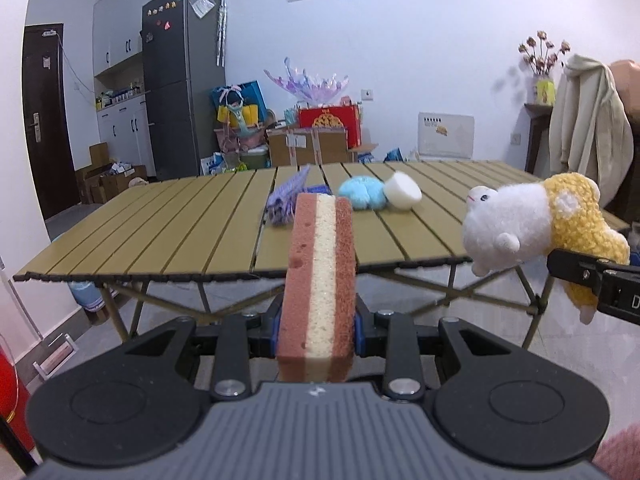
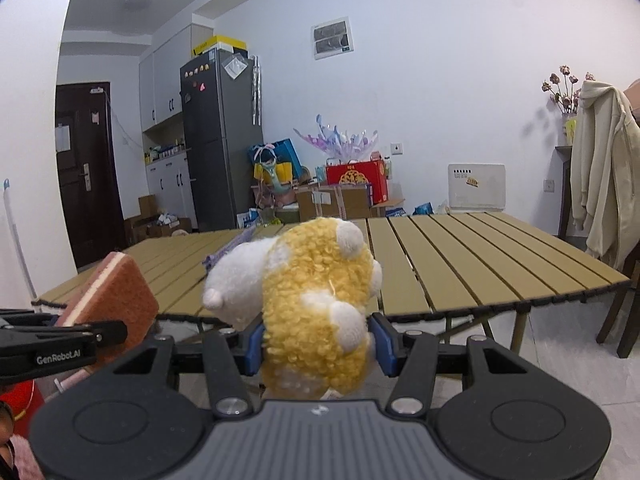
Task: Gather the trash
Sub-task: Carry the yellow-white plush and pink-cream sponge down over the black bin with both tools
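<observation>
I am seeing my left tongs (image 1: 316,328) pinching a sponge (image 1: 320,280), pink outside with a cream middle layer, standing upright. My right tongs (image 2: 316,340) are squeezing a yellow-and-white plush toy (image 2: 316,304). Both are hanging short of the slatted worktop (image 1: 160,224); their lower ends are hiding behind the tongs.

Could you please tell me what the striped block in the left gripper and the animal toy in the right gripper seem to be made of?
The striped block looks like sponge foam: matte, with open pores, in two reddish-brown layers around a cream core. The animal toy looks like stuffed fabric: curly yellow pile on the body, smoother white plush on the head, with the fingers sunk into it. The exact fibres cannot be told.
</observation>
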`<action>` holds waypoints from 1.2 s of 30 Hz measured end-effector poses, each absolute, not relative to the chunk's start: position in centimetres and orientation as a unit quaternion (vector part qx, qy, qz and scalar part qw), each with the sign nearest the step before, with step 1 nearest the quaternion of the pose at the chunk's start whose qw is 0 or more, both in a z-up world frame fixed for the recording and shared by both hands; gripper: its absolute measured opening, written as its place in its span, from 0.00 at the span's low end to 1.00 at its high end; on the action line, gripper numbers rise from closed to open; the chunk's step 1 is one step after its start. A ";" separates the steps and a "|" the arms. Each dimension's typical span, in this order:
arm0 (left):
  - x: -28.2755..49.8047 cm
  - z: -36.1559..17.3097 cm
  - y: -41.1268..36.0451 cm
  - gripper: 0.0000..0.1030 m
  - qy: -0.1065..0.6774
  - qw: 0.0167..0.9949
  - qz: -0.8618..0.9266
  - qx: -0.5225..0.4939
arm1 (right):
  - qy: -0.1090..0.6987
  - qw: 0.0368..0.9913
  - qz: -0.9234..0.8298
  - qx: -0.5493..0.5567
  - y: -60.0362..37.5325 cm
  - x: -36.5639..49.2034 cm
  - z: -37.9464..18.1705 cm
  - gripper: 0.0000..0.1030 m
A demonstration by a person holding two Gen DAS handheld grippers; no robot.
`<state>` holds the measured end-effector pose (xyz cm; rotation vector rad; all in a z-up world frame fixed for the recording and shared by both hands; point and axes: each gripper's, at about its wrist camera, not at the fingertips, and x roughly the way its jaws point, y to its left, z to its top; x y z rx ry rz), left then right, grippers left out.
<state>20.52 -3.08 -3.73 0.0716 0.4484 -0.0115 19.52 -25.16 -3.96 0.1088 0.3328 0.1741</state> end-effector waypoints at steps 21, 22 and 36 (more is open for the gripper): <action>20.8 -12.8 -1.0 0.30 0.358 0.933 -0.003 0.038 | 0.262 0.961 0.070 0.056 -25.9 19.4 -11.3 0.51; 21.0 -13.2 -1.0 0.30 0.366 0.930 -0.002 0.038 | 0.266 0.960 0.069 0.057 -26.0 19.7 -11.5 0.51; 24.8 -18.5 0.1 0.30 0.481 0.876 0.020 0.013 | 0.317 0.946 0.037 0.063 -27.6 23.0 -16.0 0.51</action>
